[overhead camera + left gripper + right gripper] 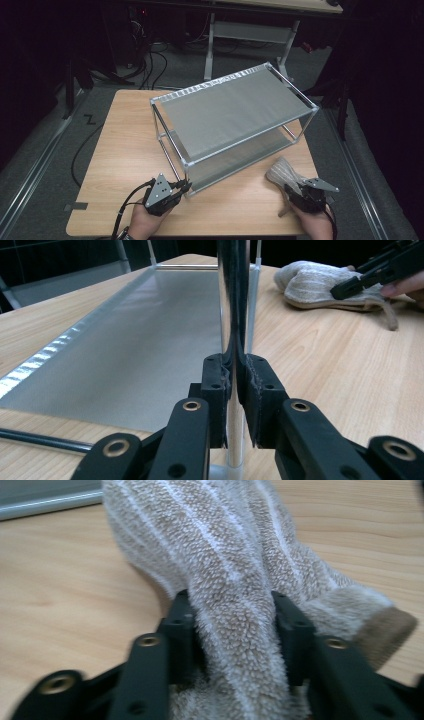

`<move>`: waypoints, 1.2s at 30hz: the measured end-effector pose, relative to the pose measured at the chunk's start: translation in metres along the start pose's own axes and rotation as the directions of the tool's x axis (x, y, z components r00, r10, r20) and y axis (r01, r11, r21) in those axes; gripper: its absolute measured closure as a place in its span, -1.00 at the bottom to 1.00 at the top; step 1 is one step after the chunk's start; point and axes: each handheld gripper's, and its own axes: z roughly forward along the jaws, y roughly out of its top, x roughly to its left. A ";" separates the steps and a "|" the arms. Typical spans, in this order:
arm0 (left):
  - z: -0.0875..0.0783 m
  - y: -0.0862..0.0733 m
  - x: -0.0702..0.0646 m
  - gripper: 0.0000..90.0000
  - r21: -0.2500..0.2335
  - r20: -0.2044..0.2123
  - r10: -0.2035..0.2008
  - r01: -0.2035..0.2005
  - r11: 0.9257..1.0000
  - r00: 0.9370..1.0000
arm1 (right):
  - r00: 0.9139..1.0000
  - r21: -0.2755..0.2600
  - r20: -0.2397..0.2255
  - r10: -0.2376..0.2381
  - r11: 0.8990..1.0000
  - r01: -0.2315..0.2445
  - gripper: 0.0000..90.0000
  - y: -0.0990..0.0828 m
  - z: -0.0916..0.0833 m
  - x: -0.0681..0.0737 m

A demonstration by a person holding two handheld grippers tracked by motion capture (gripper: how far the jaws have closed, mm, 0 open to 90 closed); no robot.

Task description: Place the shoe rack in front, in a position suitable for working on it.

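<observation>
Jaws of the left gripper are clamped tight on the near corner post of a metal rack, the pads pressing the thin upright from both sides just above the worktop. Seen from the high view, this gripper sits at the rack's front left corner, with the person's left hand behind it. On the other side, the right gripper has its jaws partly closed around a beige towel with pale stripes; a fold of the cloth fills the gap between the pads, which press into its pile. That towel lies bunched on the worktop near the rack's front right corner, just beside it but apart, with the right gripper at its near end.
</observation>
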 end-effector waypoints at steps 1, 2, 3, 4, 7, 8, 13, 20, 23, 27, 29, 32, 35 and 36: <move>-0.001 0.000 -0.001 0.77 -0.002 0.003 0.002 -0.002 1.000 1.000 | 1.000 0.003 -0.012 -0.015 1.000 0.015 0.51 0.001 0.001 0.002; -0.002 -0.001 -0.002 0.77 0.000 0.005 0.008 -0.008 1.000 1.000 | 0.999 0.001 -0.020 -0.028 1.000 0.028 0.54 0.003 0.001 0.004; -0.003 -0.001 -0.003 0.77 0.001 0.005 0.011 -0.011 1.000 1.000 | 0.999 -0.008 -0.017 -0.048 0.999 0.047 0.56 0.005 0.001 0.007; -0.004 -0.001 -0.004 0.77 0.001 0.007 0.010 -0.010 1.000 1.000 | 0.998 -0.027 -0.002 -0.069 0.997 0.069 0.56 0.007 0.001 0.011; -0.007 -0.002 -0.008 0.77 -0.002 0.014 0.013 -0.013 1.000 1.000 | 0.992 -0.127 0.015 -0.127 0.984 0.128 0.55 0.021 0.001 0.030; -0.007 -0.002 -0.009 0.77 0.001 0.014 0.017 -0.017 1.000 1.000 | 0.992 -0.127 0.015 -0.127 0.984 0.128 0.55 0.021 0.001 0.030; -0.014 -0.004 -0.019 0.77 0.000 0.021 0.017 -0.017 1.000 1.000 | 0.986 -0.173 -0.002 -0.170 0.971 0.167 0.52 0.038 0.015 0.054; -0.024 -0.008 -0.033 0.77 -0.002 0.023 0.025 -0.025 1.000 0.999 | 0.977 -0.154 -0.037 -0.210 0.967 0.202 0.49 0.058 0.050 0.079; -0.027 -0.009 -0.035 0.77 -0.004 0.021 0.023 -0.022 1.000 1.000 | 0.970 -0.136 -0.055 -0.236 0.964 0.227 0.49 0.063 0.063 0.090; -0.030 -0.011 -0.035 0.76 -0.008 0.013 0.023 -0.023 1.000 1.000 | 0.962 -0.082 -0.085 -0.261 0.964 0.255 0.47 0.067 0.078 0.102; -0.030 -0.011 -0.035 0.76 -0.009 0.013 0.025 -0.025 1.000 1.000 | 0.962 -0.077 -0.090 -0.260 0.964 0.253 0.48 0.067 0.079 0.101; -0.029 -0.011 -0.035 0.76 -0.009 0.013 0.029 -0.029 1.000 1.000 | 0.963 -0.074 -0.104 -0.248 0.968 0.241 0.48 0.066 0.079 0.098; -0.029 -0.011 -0.034 0.75 -0.007 0.018 0.034 -0.034 0.999 0.999 | 0.961 -0.072 -0.093 -0.260 0.964 0.254 0.48 0.064 0.077 0.099; -0.029 -0.011 -0.034 0.75 -0.007 0.019 0.034 -0.034 0.999 0.999 | 0.963 -0.069 -0.091 -0.254 0.966 0.249 0.48 0.064 0.076 0.099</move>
